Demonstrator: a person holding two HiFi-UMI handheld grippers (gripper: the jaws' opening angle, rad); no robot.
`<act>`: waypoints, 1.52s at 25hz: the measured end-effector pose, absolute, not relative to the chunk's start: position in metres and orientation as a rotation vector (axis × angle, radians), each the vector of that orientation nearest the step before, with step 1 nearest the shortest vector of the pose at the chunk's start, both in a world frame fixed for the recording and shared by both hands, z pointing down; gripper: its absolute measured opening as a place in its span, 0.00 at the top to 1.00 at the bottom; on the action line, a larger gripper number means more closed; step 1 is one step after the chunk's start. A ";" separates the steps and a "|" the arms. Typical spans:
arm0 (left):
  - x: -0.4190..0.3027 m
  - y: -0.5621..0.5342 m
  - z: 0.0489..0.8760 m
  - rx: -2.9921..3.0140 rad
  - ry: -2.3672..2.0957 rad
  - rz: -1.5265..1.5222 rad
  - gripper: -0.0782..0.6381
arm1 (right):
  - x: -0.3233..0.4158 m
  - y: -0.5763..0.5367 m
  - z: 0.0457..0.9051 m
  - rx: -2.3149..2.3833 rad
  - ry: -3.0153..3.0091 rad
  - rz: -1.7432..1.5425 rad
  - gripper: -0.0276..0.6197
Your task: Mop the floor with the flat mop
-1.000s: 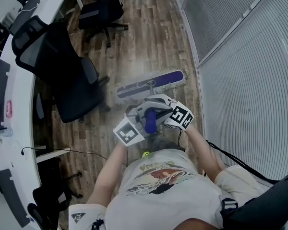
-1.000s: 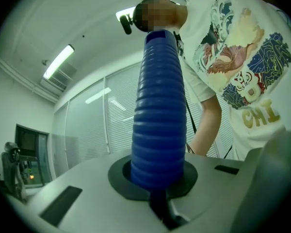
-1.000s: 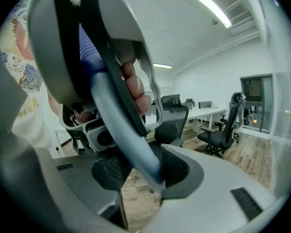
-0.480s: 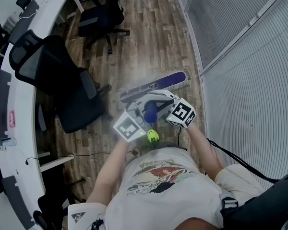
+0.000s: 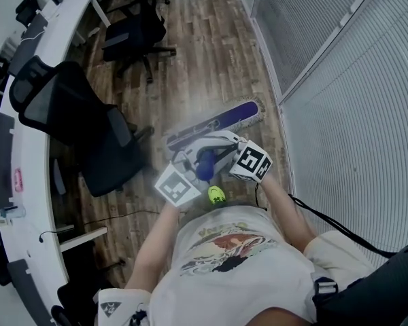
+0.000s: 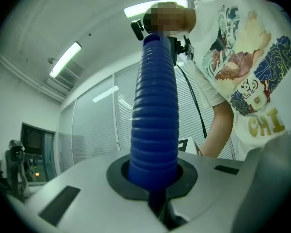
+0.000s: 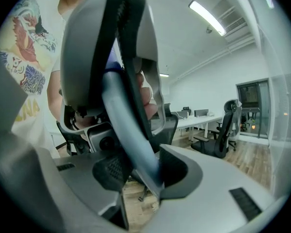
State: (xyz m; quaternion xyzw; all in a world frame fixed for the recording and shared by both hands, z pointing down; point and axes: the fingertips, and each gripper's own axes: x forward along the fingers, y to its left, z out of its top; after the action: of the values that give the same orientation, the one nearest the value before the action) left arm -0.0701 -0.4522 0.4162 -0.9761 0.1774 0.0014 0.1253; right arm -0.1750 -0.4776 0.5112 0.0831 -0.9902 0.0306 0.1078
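The flat mop's purple head (image 5: 215,121) lies on the wood floor beside the glass wall. Its handle rises toward me and ends in a blue ribbed grip (image 5: 205,163). My left gripper (image 5: 192,163) is shut on the blue grip (image 6: 154,120), which stands straight up out of the closed left gripper (image 6: 153,186). From the other side, my right gripper (image 5: 221,147) is shut on the mop's grey-blue pole (image 7: 128,125), which runs slanted through the right gripper (image 7: 140,176). The two grippers sit close together, just above the mop head in the head view.
A black office chair (image 5: 81,124) stands left of the mop and another chair (image 5: 139,29) farther up. A curved white desk (image 5: 27,175) runs along the left. The glass partition with blinds (image 5: 340,114) bounds the right. A green shoe (image 5: 216,195) and a floor cable (image 5: 115,216) are near me.
Both grippers and the handle have shifted slightly left and up in the head view. A green shoe has come into view below them. The mop head has barely moved.
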 end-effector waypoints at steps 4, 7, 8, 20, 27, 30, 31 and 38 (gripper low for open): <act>-0.057 -0.412 0.425 -2.870 0.444 -0.040 0.86 | -0.167 -0.439 0.522 0.231 -2.885 0.083 0.72; -0.052 -0.378 0.436 -2.917 0.419 -0.084 0.77 | -0.160 -0.408 0.534 0.246 -2.879 0.082 0.72; -0.051 -0.366 0.435 -2.927 0.418 -0.078 0.75 | -0.158 -0.397 0.535 0.254 -2.881 0.082 0.72; -0.012 -0.207 0.427 -2.733 0.220 -0.156 0.85 | -0.133 -0.280 0.563 0.335 -2.793 0.107 0.70; -0.016 -0.097 0.448 -2.738 0.181 -0.146 0.85 | -0.136 -0.179 0.584 0.382 -2.742 0.103 0.69; -0.012 -0.051 0.455 -2.730 0.145 -0.151 0.84 | -0.133 -0.136 0.590 0.414 -2.734 0.126 0.69; -0.011 -0.037 0.455 -2.731 0.140 -0.145 0.84 | -0.131 -0.124 0.590 0.425 -2.736 0.139 0.69; 0.000 0.040 0.444 -2.750 0.076 -0.131 0.84 | -0.120 -0.049 0.580 0.479 -2.751 0.210 0.68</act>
State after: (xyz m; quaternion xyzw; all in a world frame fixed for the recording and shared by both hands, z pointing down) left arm 0.0003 0.0398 0.4443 -0.9798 0.0269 -0.0467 0.1927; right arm -0.1196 -0.0489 0.5800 0.1687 -0.9681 0.0738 0.1698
